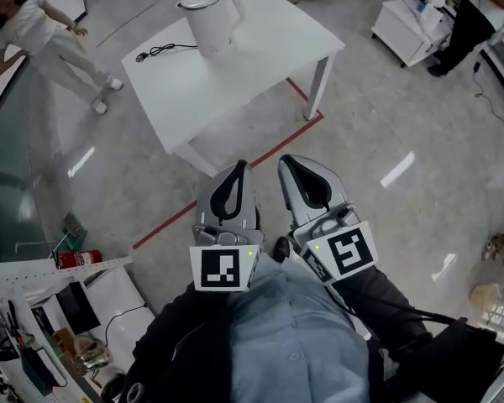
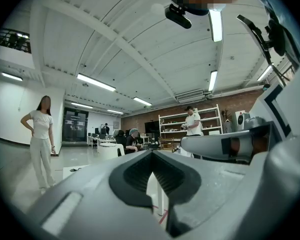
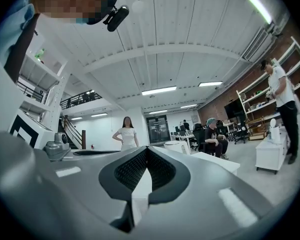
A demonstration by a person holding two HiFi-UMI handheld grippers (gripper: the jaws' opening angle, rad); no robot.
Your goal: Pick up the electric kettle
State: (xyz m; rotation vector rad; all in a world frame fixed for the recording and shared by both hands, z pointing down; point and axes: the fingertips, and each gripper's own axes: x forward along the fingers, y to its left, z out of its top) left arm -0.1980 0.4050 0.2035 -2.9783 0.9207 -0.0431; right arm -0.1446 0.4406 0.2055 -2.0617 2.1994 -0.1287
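Observation:
The white electric kettle [image 1: 210,19] stands upright near the far edge of a white table [image 1: 252,65], its black cord [image 1: 155,53] lying to its left. Both grippers are held close to my chest, well short of the table and pointing toward it. My left gripper [image 1: 238,170] and right gripper [image 1: 286,164] are side by side, each shut with nothing between the jaws. In the left gripper view the jaws meet at the tip [image 2: 151,154], with the kettle [image 2: 109,150] small and far beyond. The right gripper view shows its jaws closed too [image 3: 146,149].
A red tape line [image 1: 235,183] runs on the floor in front of the table. A person in white [image 1: 46,36] stands at the far left. A white cabinet [image 1: 407,28] and a person in black [image 1: 466,19] are at the far right. Cluttered desks [image 1: 59,309] sit at lower left.

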